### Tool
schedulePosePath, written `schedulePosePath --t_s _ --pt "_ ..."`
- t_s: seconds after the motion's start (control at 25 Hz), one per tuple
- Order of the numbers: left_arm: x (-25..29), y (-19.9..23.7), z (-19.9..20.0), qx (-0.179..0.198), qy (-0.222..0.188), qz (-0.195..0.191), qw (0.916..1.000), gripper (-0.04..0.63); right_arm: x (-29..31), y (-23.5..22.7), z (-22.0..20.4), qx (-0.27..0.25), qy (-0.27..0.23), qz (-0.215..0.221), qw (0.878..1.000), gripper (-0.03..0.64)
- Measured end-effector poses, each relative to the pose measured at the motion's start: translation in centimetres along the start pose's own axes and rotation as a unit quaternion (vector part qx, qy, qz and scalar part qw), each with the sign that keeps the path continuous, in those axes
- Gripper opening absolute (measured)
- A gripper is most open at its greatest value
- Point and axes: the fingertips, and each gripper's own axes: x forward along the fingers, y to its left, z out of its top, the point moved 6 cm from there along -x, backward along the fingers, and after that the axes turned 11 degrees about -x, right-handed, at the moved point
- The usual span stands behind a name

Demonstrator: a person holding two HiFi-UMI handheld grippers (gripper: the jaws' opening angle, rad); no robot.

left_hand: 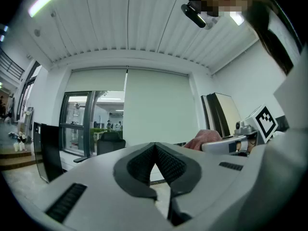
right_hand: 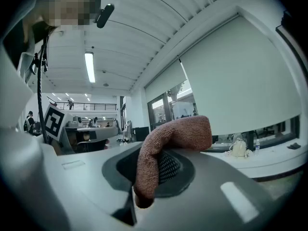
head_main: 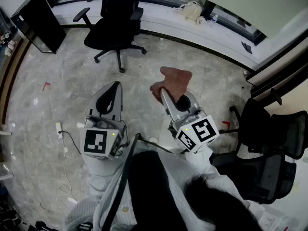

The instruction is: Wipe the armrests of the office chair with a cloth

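Observation:
A black office chair [head_main: 114, 22] stands on the floor well ahead of me, its left armrest [head_main: 81, 14] in sight. A second black chair [head_main: 270, 150] is close at my right. My right gripper [head_main: 164, 92] is shut on a reddish-brown cloth [head_main: 174, 78], which drapes over its jaws [right_hand: 173, 137] in the right gripper view. My left gripper [head_main: 114, 87] is held beside it, shut, with nothing between its pads [left_hand: 155, 153]. Both point up and forward, away from either chair. The cloth [left_hand: 205, 139] also shows in the left gripper view.
A dark panel [head_main: 41, 25] leans at the far left. A white power strip [head_main: 59, 129] with its cable lies on the marble floor at left. A white bag [head_main: 191, 9] sits on the window ledge. Red tape marks [head_main: 46, 85] dot the floor.

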Motion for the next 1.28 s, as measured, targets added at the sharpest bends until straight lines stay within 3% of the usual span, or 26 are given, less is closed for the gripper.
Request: schedulePosePath --t_s 0.48,0.92,1.08,1.28 --pt "0.6 -0.6 -0.2 0.003 -0.004 0.012 0.9999 0.003 -0.5 -0.9 -0.7 0.009 0.001 0.001 1.0 0.038" --pt "1.6 -0.2 -1.4 -0.009 -0.005 0.049 0.9988 0.003 -0.5 -3.3 -1.8 0.016 0.008 0.017 1.0 0.038" --pt "2.8 0.9 -1.5 -0.017 0.0 0.089 0.9959 0.003 0.6 -5.0 -2.7 0.027 0.015 0.028 0.999 0.038" --pt "5.5 5.6 -1.7 -0.012 -0.003 0.102 0.9947 0.003 6.1 -7.1 -3.9 0.03 0.021 0.043 0.998 0.038"
